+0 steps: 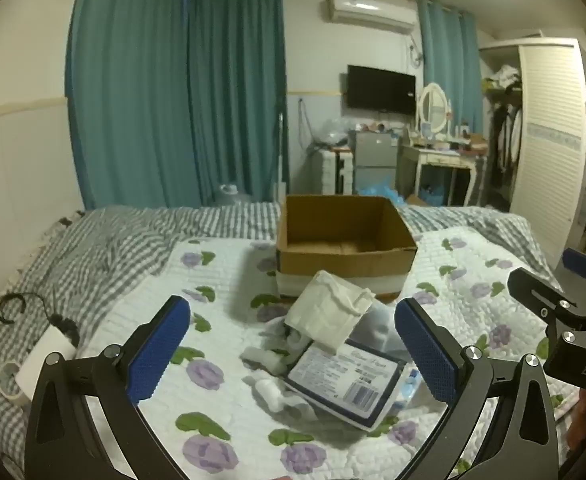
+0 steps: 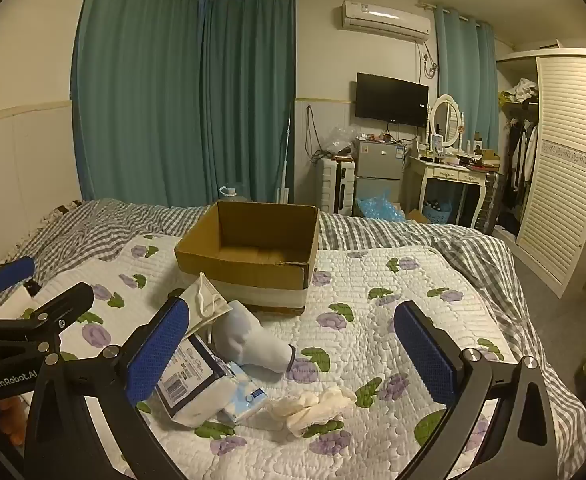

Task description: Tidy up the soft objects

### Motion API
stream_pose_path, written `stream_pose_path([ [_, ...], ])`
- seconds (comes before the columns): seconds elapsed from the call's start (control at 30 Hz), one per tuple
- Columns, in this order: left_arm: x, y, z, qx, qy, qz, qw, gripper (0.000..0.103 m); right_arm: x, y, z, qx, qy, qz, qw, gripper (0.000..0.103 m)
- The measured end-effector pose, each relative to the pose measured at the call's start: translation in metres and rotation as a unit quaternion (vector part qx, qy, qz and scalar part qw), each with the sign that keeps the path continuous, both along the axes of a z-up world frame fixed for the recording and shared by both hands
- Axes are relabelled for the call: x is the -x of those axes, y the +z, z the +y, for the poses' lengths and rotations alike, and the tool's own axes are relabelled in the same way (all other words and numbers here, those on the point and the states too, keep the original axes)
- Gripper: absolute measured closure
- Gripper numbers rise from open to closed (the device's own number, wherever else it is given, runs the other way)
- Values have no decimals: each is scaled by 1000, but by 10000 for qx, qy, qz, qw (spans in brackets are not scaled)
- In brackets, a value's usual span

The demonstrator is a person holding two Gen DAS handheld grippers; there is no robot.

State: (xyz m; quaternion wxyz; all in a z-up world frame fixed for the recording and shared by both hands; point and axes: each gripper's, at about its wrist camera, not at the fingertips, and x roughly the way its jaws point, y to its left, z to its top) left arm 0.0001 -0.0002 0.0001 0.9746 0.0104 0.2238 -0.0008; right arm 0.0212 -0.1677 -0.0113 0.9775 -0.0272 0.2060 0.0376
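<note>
Both hand-held grippers spread fully wide, nothing between the pads of either. Left hand-held gripper (image 1: 293, 354) and right hand-held gripper (image 2: 291, 354) both tilted down toward the bed (image 2: 413, 280), over the floral quilt.

Soft objects lie in a loose pile just ahead of the left hand-held gripper, mostly inside its finger span: a white face mask (image 1: 329, 316) propped on top, a wrapped tissue pack (image 1: 345, 384) under it, small white rolled pieces (image 1: 269, 360) to its left. From the right hand-held gripper, the same pile sits ahead and to the left, partly hidden by its left finger (image 2: 157, 350). A pale blue sock (image 2: 253, 340) lies dead ahead; a crumpled cream glove (image 2: 313, 404) lies nearer, between its fingers.

Cardboard box (image 2: 253, 248), open top, looks empty, sits directly beyond the pile; the mask nearly touches its near wall.

Judgement: sorting not begun, first pick pending. The box is the likely destination.

Notes for a good pick:
- Take the top item first (mask), so nothing beneath gets dragged.
- Cloth flattens; drop the pads low, pinch a raised fold, not a flat edge.
- Avoid catching the quilt.
- Keep the two hand-held grippers apart; they are already close side by side.
- Lift clear of the box wall before release.
</note>
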Motion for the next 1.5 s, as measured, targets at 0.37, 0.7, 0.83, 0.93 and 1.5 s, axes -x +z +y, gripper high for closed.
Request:
stream_pose_path([
  [0.37, 2, -1, 2, 56, 28, -5, 10000, 0, -3, 0, 0, 10, 29, 51, 10000, 0],
  [0.7, 0, -3, 2, 37, 68, 15, 10000, 0, -3, -1, 1, -15, 39, 107, 9999, 0],
  [0.83, 0, -3, 2, 30, 70, 17, 10000, 0, -4, -2, 2, -18, 43, 123, 9999, 0],
  [0.93, -1, -3, 3, 21, 79, 24, 10000, 0, -4, -3, 1, -19, 49, 121, 9999, 0],
  [1.5, 0, -2, 4, 8, 99, 32, 9999, 0, -4, -5, 1, 31, 66, 124, 9999, 0],
])
